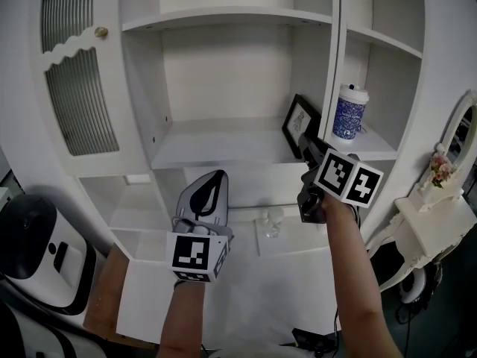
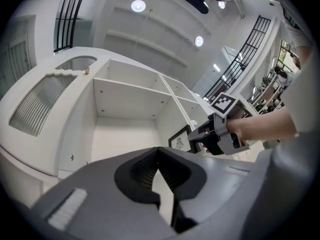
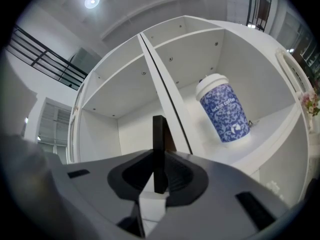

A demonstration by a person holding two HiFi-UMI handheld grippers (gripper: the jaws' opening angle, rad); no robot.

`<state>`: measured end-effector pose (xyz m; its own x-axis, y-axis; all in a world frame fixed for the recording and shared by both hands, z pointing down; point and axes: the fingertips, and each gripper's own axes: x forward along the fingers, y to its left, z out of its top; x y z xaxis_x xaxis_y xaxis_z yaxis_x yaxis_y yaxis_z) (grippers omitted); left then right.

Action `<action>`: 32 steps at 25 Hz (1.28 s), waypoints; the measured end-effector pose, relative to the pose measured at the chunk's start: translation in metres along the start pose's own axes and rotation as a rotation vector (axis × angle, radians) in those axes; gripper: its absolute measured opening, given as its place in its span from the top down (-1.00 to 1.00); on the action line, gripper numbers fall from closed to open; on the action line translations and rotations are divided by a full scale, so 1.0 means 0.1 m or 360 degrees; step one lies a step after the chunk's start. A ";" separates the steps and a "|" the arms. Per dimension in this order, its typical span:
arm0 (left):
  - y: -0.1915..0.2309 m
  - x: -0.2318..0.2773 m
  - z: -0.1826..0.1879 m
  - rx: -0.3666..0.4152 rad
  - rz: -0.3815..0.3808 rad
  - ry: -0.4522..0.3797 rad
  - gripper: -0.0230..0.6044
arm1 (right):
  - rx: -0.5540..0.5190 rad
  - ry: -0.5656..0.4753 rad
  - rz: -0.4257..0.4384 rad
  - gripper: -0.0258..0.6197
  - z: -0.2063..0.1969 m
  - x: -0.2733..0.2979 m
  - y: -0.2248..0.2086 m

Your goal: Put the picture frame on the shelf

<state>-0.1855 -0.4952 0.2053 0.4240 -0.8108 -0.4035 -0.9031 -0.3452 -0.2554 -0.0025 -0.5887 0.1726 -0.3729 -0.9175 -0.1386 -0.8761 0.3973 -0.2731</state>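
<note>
- The picture frame (image 1: 300,124) is pinched in my right tongs (image 1: 305,146). It stands at the right end of the middle shelf (image 1: 216,144), close to the upright divider (image 1: 333,88).
- In the right gripper view the frame (image 3: 159,149) is a thin dark strip, edge-on, standing straight up out of the jaws, and both pads press on it.
- So the frame's long side points up and away from the tongs, into the cabinet. Its face is turned toward the left of the compartment.
- My left tongs (image 1: 211,181) hang lower, in front of the shelf's front edge, well apart from the frame. Their jaws are pressed together with nothing between them.
- The right hand is the nearer one and the only one on the frame. I judge that setting it down rests on that hand alone.
- From the head view I cannot tell whether the frame's lower edge touches the shelf board or hangs just above it.
- The left gripper view gives what the right one lacks: the frame's printed face (image 2: 180,140), with the right tongs (image 2: 195,136) gripping its near edge.
- Only the right gripper view shows the blue patterned cup (image 3: 224,109) well. It stands upright in the next compartment, beyond the divider (image 3: 165,104) and apart from the frame.
</note>
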 end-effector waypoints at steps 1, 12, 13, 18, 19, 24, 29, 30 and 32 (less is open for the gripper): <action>-0.01 0.00 0.00 0.0005 -0.0001 0.0000 0.91 | 0.0010 0.0003 -0.0003 0.71 0.00 0.01 0.01; -0.02 -0.04 0.06 0.0031 0.0002 -0.0006 0.91 | 0.0036 0.0023 -0.0078 0.70 0.00 -0.01 0.03; -0.02 -0.04 0.06 0.0031 0.0001 -0.0007 0.91 | 0.0031 0.0029 -0.0074 0.65 0.00 -0.02 0.04; -0.06 -0.05 0.10 0.0027 -0.0010 -0.0018 0.91 | -0.0015 0.0018 -0.0067 0.34 0.04 -0.11 0.08; -0.07 -0.05 0.11 0.0027 -0.0012 -0.0021 0.91 | -0.0023 0.0011 -0.0067 0.32 0.06 -0.13 0.09; -0.09 0.00 0.17 0.0033 -0.0023 -0.0036 0.91 | -0.0061 -0.0007 -0.0061 0.32 0.12 -0.26 0.08; -0.12 0.14 0.34 0.0073 -0.0043 -0.0065 0.91 | -0.0089 -0.0025 -0.0065 0.32 0.16 -0.36 0.04; -0.12 0.18 0.38 0.0080 -0.0044 -0.0069 0.91 | -0.0094 -0.0030 -0.0064 0.32 0.16 -0.38 0.04; -0.12 0.24 0.43 0.0091 -0.0038 -0.0071 0.91 | -0.0109 -0.0045 -0.0050 0.32 0.17 -0.42 0.04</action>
<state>-0.1618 -0.4902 0.1613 0.4492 -0.7803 -0.4352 -0.8879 -0.3357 -0.3146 0.0148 -0.5484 0.1616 -0.3371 -0.9282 -0.1578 -0.9065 0.3652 -0.2120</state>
